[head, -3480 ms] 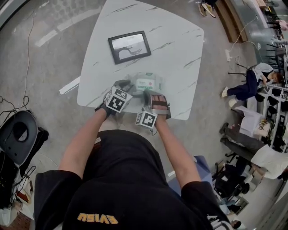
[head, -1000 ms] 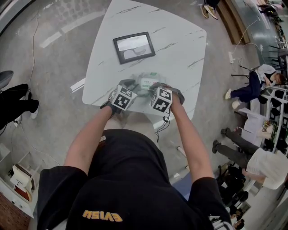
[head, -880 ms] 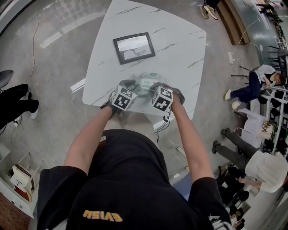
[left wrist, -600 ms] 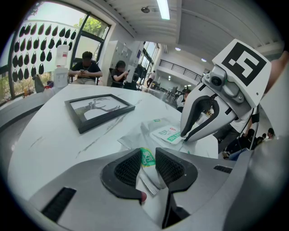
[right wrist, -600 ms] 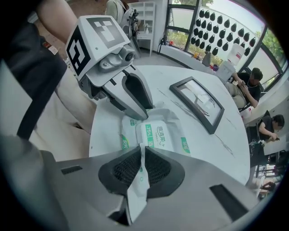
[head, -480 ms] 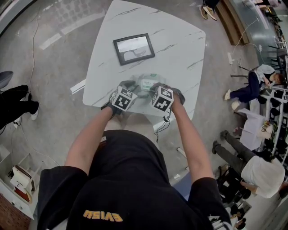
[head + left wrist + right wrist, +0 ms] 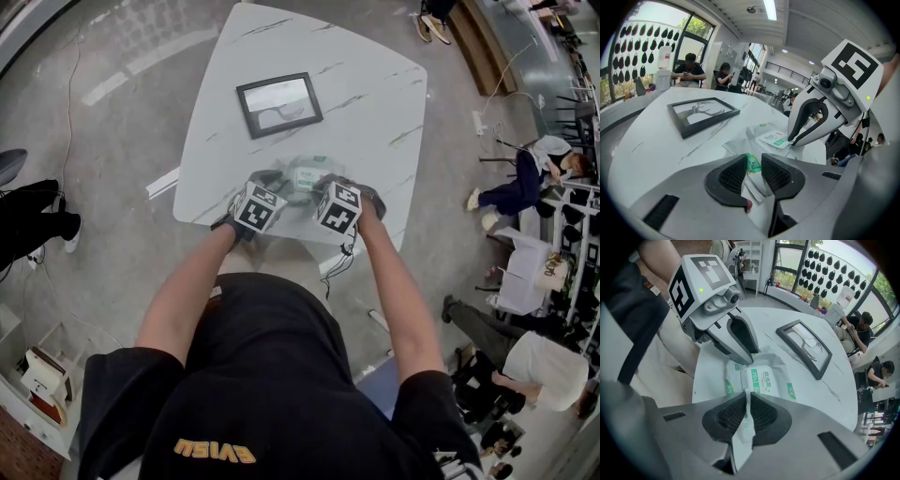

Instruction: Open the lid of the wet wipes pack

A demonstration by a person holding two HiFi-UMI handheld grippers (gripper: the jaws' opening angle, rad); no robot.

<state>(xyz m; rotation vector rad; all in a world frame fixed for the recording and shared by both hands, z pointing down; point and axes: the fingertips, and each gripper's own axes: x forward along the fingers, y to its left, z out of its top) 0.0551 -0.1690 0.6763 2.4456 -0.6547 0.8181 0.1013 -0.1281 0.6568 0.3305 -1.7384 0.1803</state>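
The wet wipes pack (image 7: 307, 175) lies flat near the table's front edge, and both grippers are on it. Its long axis seems to run from one gripper to the other.

The right gripper (image 7: 749, 400) comes steeply down on the pack's right end. Its jaws are almost together, pinching a thin white flap that rises from the near edge of the printed lid label — I take that for the lid's pull tab, so the peel would go up and back across the pack, toward the left.

The left gripper (image 7: 753, 162) reaches in low from the pack's other end. Its jaws are partly closed on the green-printed edge of the wrapper, which anchors the pack.

Beyond the pack, further out on the white marble table (image 7: 375, 94), lies a black picture frame (image 7: 277, 103) — well apart, with nothing in the peel's path.
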